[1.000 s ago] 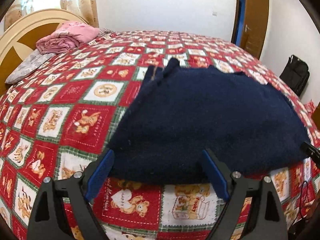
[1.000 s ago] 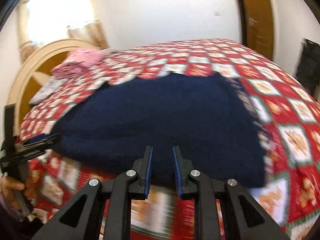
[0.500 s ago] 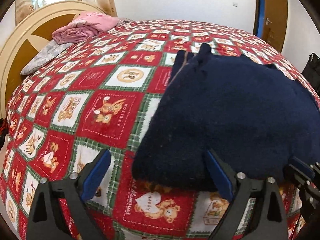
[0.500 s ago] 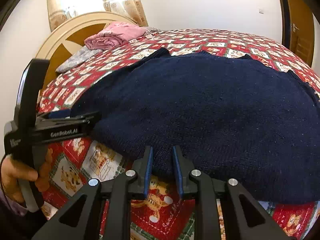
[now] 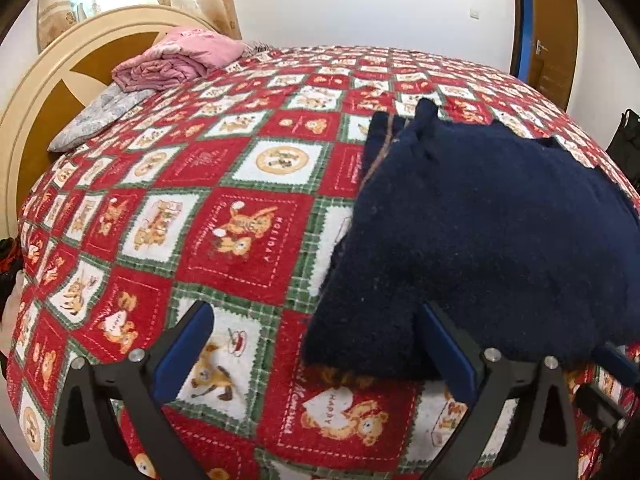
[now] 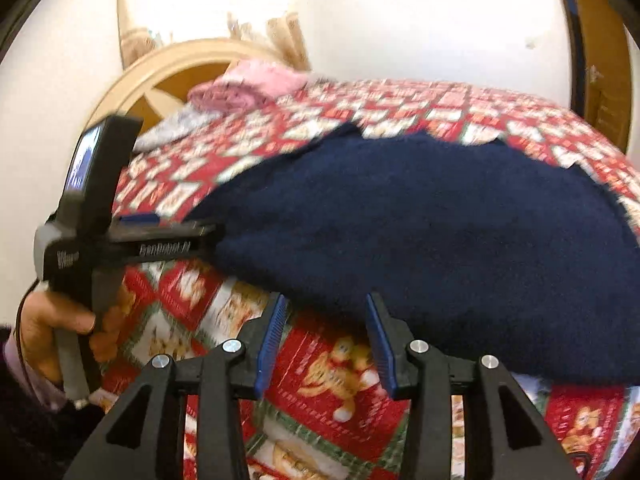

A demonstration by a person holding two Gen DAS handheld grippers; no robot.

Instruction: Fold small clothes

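A dark navy knitted garment (image 5: pixel 480 224) lies flat on the red patchwork bedspread (image 5: pixel 240 240); it fills the right of the left wrist view and shows in the right wrist view (image 6: pixel 440 232). My left gripper (image 5: pixel 316 344) is open, its jaws wide around the garment's near left corner, low over the bed. It shows from the side in the right wrist view (image 6: pixel 200 236), at the garment's left edge. My right gripper (image 6: pixel 326 320) is open and empty, just short of the garment's near hem.
Folded pink clothes (image 5: pixel 180 60) and a grey pillow (image 5: pixel 96 116) lie by the round wooden headboard (image 5: pixel 48 92) at the far left. A brown door (image 5: pixel 552 36) and a black bag (image 5: pixel 628 140) stand beyond the bed on the right.
My right gripper has opened from shut. My left gripper has shifted left, so the garment's near left corner now lies between its jaws. The right wrist view is blurred by motion.
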